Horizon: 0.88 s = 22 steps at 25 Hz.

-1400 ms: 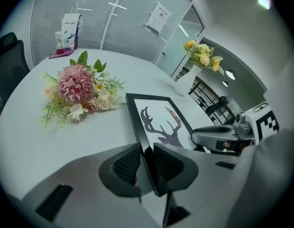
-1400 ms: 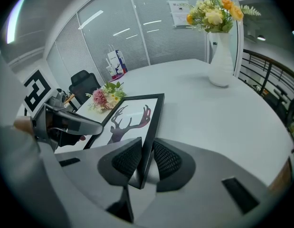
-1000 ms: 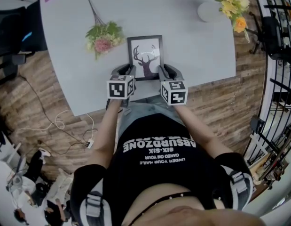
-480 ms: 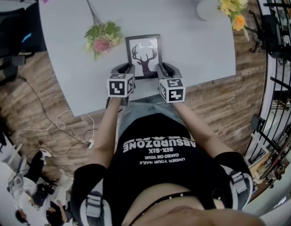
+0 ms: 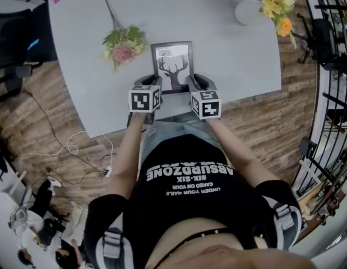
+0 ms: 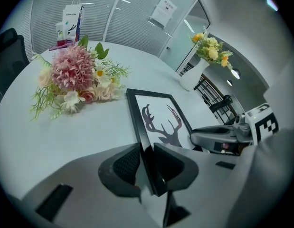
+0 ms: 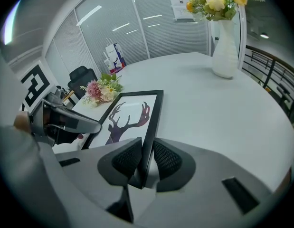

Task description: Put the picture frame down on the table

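A black picture frame with a deer-head print is held between both grippers, face up, over the grey table near its front edge. My left gripper is shut on the frame's left rail. Its right rail is clamped by my right gripper. In the left gripper view the deer print lies to the right of the jaws, in the right gripper view the print lies to their left. Whether the frame touches the tabletop I cannot tell.
A bouquet of pink flowers lies on the table just left of the frame. A white vase with yellow flowers stands at the far right. A dark office chair is beyond the table's left side. Cables trail on the wooden floor.
The frame and both grippers have barely shifted; the frame sits a touch farther right than half a second ago. Both grips are unchanged.
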### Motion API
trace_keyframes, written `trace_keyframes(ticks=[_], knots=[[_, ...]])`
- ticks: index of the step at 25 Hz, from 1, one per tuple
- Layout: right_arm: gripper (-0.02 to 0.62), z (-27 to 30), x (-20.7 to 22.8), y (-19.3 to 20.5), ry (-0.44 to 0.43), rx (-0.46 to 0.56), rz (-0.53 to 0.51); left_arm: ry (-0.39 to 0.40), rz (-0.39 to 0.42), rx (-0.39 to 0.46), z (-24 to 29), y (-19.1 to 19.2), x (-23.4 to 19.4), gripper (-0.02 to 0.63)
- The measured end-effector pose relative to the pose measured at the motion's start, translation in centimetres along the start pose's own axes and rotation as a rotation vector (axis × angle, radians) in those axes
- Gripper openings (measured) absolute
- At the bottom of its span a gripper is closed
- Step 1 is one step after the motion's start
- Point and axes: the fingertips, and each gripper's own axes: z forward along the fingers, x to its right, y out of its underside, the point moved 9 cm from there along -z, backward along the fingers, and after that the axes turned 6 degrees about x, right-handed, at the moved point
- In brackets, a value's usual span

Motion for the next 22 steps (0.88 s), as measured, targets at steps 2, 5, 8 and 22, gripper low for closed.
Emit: trace_keyframes(ticks=[2, 5, 8, 22], knots=[[0.094, 0.1, 0.1, -0.1, -0.010, -0.006, 0.010, -0.009, 0.006, -0.004, 0.1, 0.1, -0.1, 0.098], [0.095, 0.2, 0.3, -0.1, -0.025, -0.013, 0.019, -0.017, 0.028, 0.002, 0.2, 0.3, 0.1, 0.098], [0.098, 0.1, 0.3, 0.0, -0.034, -0.009, 0.006, -0.017, 0.043, 0.010, 0.1, 0.4, 0.3, 0.098], [0.114, -1.8, 1.8, -1.2, -0.112, 0.087, 0.046, -0.017, 0.097, 0.226, -1.9, -0.6, 0.9, 0.098]])
